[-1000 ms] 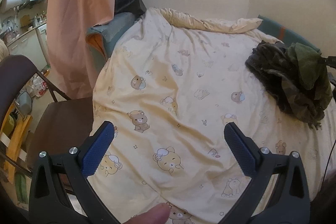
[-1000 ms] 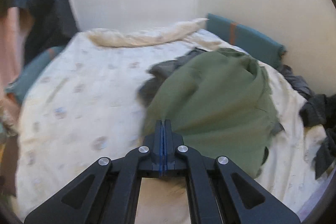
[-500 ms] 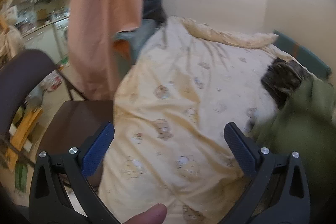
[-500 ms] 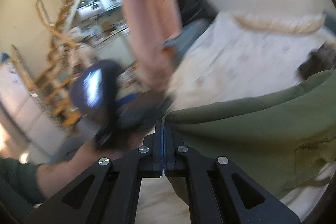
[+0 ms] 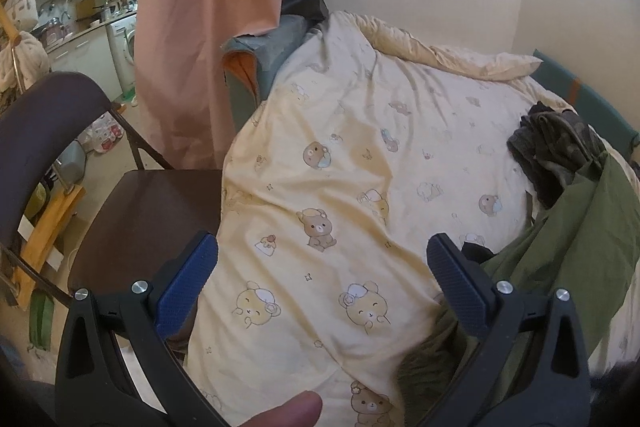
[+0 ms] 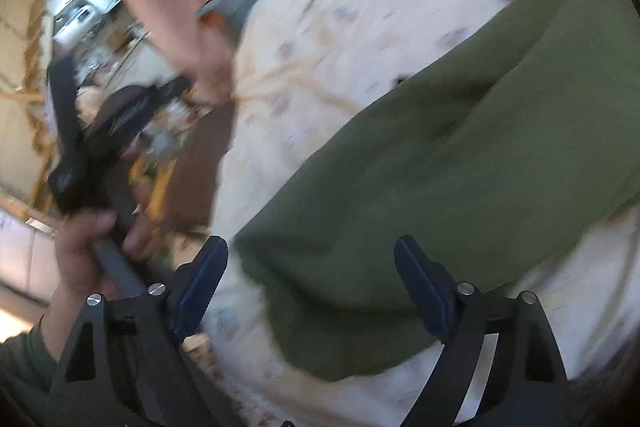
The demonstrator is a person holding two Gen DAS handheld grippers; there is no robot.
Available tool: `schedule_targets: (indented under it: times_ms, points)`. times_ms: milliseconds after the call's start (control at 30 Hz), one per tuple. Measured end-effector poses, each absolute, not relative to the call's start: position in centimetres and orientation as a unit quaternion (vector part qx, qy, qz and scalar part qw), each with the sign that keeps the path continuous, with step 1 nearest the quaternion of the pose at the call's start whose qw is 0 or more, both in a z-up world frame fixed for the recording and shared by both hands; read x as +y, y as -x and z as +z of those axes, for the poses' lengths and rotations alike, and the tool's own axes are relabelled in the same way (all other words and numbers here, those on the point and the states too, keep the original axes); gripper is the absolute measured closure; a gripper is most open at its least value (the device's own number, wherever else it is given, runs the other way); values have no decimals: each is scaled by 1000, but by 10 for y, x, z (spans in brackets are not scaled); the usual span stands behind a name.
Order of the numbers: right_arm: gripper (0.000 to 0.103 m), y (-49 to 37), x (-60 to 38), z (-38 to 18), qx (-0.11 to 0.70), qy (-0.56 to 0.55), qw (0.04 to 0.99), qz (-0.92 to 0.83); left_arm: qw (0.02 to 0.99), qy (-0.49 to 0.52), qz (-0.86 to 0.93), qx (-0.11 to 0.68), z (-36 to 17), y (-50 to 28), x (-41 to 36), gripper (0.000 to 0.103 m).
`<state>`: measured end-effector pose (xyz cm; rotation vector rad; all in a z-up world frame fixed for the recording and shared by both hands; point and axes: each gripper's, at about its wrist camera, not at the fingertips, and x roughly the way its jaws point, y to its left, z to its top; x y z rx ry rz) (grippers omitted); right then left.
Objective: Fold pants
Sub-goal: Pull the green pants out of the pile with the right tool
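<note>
Olive green pants (image 6: 440, 163) lie spread across the cream bear-print duvet (image 6: 320, 39); they also show at the right edge of the left wrist view (image 5: 580, 235). My right gripper (image 6: 312, 283) is open just above the pants' near edge, holding nothing. My left gripper (image 5: 320, 275) is open and empty over the duvet (image 5: 360, 155), with the pants beside its right finger. The right wrist view is blurred.
A camouflage garment (image 5: 556, 151) is bunched at the bed's far right. A brown chair (image 5: 132, 203) stands at the bed's left. A pink cloth (image 5: 208, 19) hangs behind it. A teal cushion (image 5: 588, 103) lines the wall.
My right gripper has dragged the green pants from the pile toward the near side of the bed and then opened, letting them go. The left gripper stayed open and shifted slightly.
</note>
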<state>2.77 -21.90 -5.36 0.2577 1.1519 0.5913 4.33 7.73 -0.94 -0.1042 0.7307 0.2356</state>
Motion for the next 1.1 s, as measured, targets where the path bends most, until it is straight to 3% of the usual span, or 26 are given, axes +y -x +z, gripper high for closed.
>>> schedule_targets:
  times_ms: [100,267,467,500,533,567,633,733,900,1000,1100]
  points:
    - [15,-59,-233,-61,551,-115,797,219,924,51,112,362,-12,-48,74,0]
    - [15,-66,-209,-88,612,-188,705,305,923,49,119,362,-11,-50,75,0]
    - [14,-33,-135,-123,643,-19,699,312,916,72,135,370,-12,-50,91,0]
    - [26,-31,-130,-128,644,8,705,299,915,75,139,371,-11,-50,94,0]
    - [65,-30,-128,-131,634,32,715,292,915,75,141,370,-11,-50,95,0]
    - [82,-32,-126,-131,628,49,722,286,915,75,143,370,-10,-50,96,0]
    - [98,-49,-133,-120,613,55,740,273,915,77,142,370,-10,-49,98,0]
    - [98,-89,-159,-74,541,70,807,227,914,83,142,372,-10,-49,101,0]
    - [98,-163,-264,-16,465,-18,882,73,913,82,131,378,-12,-51,95,0]
    - [97,-200,-339,-22,457,-128,880,-28,913,68,120,383,-14,-53,86,0]
    - [92,-222,-368,-56,510,-142,847,-48,912,59,110,390,-19,-55,78,0]
